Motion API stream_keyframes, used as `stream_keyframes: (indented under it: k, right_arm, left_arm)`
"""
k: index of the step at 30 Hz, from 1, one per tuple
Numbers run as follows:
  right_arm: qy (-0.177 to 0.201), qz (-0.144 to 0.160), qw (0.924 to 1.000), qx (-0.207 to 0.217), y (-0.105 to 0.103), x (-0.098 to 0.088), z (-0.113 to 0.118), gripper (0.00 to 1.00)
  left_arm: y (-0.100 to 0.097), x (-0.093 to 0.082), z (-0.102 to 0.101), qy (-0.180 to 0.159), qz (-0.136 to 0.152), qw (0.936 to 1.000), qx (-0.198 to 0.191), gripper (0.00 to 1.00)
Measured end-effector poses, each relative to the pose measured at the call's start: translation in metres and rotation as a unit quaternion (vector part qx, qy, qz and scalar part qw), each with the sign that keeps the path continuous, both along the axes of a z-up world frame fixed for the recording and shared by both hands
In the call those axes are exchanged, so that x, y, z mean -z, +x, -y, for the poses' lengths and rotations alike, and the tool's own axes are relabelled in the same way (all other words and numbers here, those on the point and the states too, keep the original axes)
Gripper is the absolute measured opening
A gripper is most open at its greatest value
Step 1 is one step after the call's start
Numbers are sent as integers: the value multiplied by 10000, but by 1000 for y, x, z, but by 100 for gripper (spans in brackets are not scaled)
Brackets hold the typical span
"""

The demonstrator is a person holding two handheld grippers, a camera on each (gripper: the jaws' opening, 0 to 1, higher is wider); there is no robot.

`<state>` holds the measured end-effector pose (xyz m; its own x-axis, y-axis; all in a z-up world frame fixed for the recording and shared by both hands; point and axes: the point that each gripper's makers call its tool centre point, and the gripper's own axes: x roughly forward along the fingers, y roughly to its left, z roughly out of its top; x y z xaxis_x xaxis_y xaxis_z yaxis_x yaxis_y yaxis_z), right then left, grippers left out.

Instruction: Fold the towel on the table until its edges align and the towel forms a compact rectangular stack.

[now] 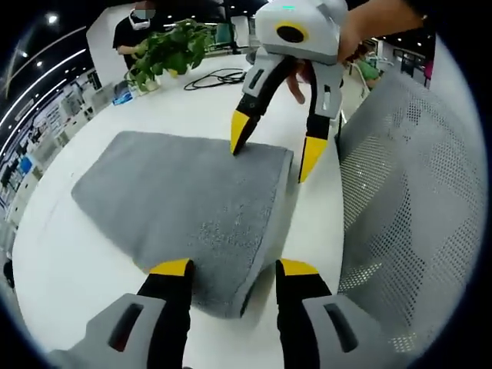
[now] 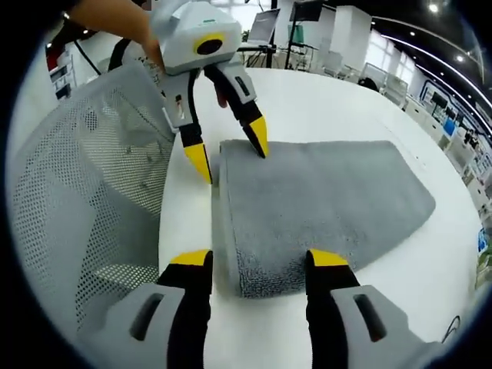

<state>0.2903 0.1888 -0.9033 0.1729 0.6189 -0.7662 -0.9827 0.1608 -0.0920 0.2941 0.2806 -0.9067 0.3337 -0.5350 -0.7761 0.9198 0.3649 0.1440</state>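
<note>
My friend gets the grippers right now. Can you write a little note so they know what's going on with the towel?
Left hand-held gripper: open, jaws on either side of the near corner of the grey towel, not pinching.
Right hand-held gripper: open, straddling the corner at the other end of the same edge.
The towel lies flat on the white table, beside a mesh chair. That edge looks doubled, so it seems folded at least once.
Left to do: probably grip both corners, fold again, line up the edges into a small neat stack.
</note>
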Motion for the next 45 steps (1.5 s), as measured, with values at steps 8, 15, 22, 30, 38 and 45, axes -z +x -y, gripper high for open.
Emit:
stream_keyframes:
  k: [8, 15, 22, 30, 38, 45]
  right_arm:
    - [-53, 164, 9998, -63, 4, 9, -1, 49]
    - [-205, 358, 9989, -216, 6, 11, 1, 42]
    - [-167, 367, 9989, -227, 7, 10, 0, 38]
    - [-110, 339, 9992, -161, 2, 10, 0, 29]
    - [-216, 444, 9987, -132, -2, 11, 4, 14]
    - [-109, -89, 9998, 173, -7, 12, 8, 10]
  left_arm:
    - [1, 3, 0, 59, 106, 9999, 95, 44]
    - [4, 2, -2, 146, 202, 9995, 169, 37]
    - [-6, 4, 4, 363, 220, 9978, 508, 27]
    - [-6, 5, 1, 425, 74, 9986, 319, 20]
    - [-7, 9, 2, 644, -15, 9976, 268, 11]
    - [-16, 8, 4, 623, -301, 9974, 177, 10]
